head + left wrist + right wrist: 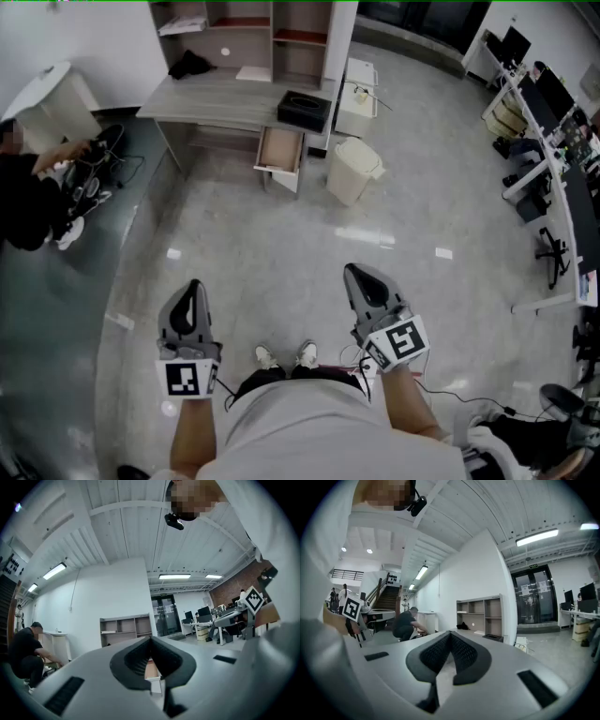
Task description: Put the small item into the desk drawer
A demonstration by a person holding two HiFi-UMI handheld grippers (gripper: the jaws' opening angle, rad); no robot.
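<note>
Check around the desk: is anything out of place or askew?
The drawer under the desk stands pulled wide open and looks empty. The pale bin beside it seems to lean, perhaps only the camera angle. Nothing looks spilled.

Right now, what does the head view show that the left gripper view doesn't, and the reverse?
Only the head view: the white waste bin beside the desk, the black box on the desk, and the wearer's shoes. Only the left gripper view: ceiling light strips, glass doors, and the left gripper seen close, its jaws together with nothing between them. Both: the shelf unit, the open drawer and a person crouching at the left.
</note>
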